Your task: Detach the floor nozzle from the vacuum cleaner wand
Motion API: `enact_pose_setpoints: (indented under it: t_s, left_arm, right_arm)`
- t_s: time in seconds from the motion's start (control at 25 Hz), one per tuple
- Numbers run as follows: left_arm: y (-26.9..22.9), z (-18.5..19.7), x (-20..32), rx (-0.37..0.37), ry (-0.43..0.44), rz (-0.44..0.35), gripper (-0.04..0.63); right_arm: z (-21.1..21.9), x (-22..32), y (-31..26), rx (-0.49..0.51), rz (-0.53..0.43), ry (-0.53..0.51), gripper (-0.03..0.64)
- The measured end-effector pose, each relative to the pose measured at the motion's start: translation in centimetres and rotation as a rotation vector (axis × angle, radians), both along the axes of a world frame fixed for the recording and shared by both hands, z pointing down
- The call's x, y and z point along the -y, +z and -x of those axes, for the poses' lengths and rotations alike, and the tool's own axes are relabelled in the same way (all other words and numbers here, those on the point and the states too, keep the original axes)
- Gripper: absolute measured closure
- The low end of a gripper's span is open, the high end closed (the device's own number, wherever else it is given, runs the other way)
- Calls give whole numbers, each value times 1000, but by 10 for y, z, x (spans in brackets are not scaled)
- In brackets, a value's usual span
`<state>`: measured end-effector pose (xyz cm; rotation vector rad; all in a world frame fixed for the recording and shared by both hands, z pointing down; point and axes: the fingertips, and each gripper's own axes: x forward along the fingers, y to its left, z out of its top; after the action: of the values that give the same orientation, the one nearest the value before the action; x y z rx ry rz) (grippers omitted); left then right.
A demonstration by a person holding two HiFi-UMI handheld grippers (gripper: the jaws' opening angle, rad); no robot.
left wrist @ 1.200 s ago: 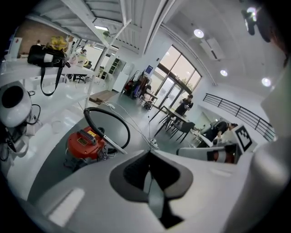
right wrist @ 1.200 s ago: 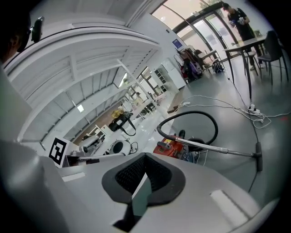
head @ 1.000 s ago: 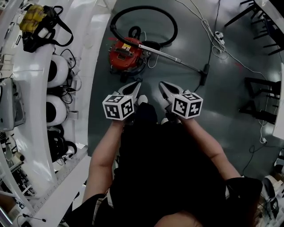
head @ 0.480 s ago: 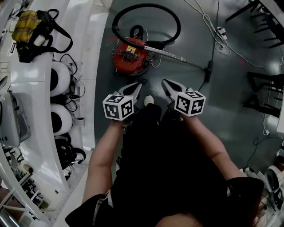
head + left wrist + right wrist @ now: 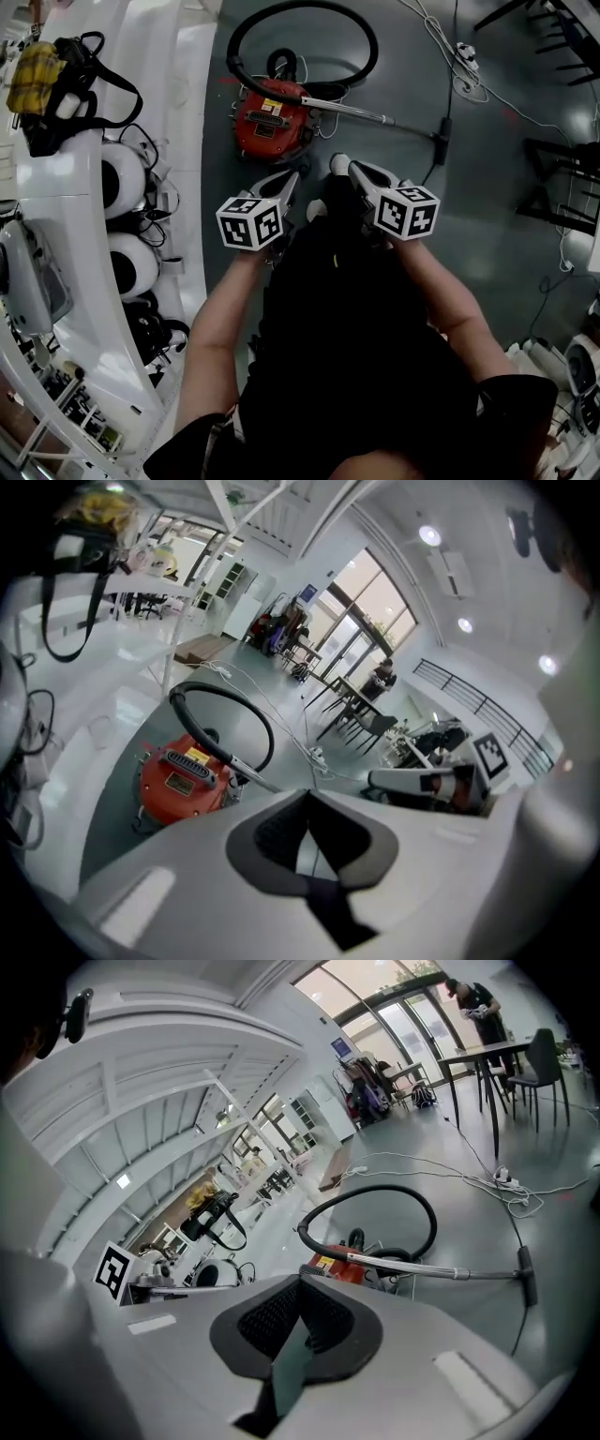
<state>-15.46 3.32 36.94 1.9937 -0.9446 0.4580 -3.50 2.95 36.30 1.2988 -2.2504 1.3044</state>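
A red canister vacuum lies on the grey floor ahead of me, its black hose looped behind it. The metal wand runs right from it to the small black floor nozzle, which is still joined to the wand. My left gripper and right gripper hang side by side in the air, short of the vacuum and touching nothing. Both are shut and empty. The right gripper view shows the wand and the nozzle beyond my shut right gripper. The left gripper view shows the vacuum past my shut left gripper.
White curved benches line the left side, bearing a yellow and black bag and round white devices. Loose cables and a power strip lie on the floor behind the nozzle. Black chairs and tables stand at the right.
The person has stepped forward and both grippers have moved toward the vacuum and a little lower. Both have stayed shut and empty. The vacuum, wand and nozzle have not moved.
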Motion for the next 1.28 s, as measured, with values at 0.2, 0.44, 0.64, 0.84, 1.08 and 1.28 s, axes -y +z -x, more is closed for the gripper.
enact_pose_setpoints:
  t_s: [0.2,0.44,0.64,0.84,1.08,1.28]
  left_arm:
    - [18,-1,31,73,11,-21,586]
    - [44,-16,68,128,58,-76,586]
    - [76,-22,93,172,35,-45,586]
    - [109,-23,113,246,56,-20,586]
    - [137,-21,140,262,52,-2,586]
    - [162,-15,160,288,6,14,586]
  right_arm:
    - [0,31,24,4,28,-28,624]
    - [-1,61,51,-13,46,-102,624]
    - [-3,82,80,-22,83,-128,624]
    - [3,100,112,-25,115,-178,624]
    - [10,122,148,-44,142,-237,624]
    - [13,139,173,-70,126,-294,624]
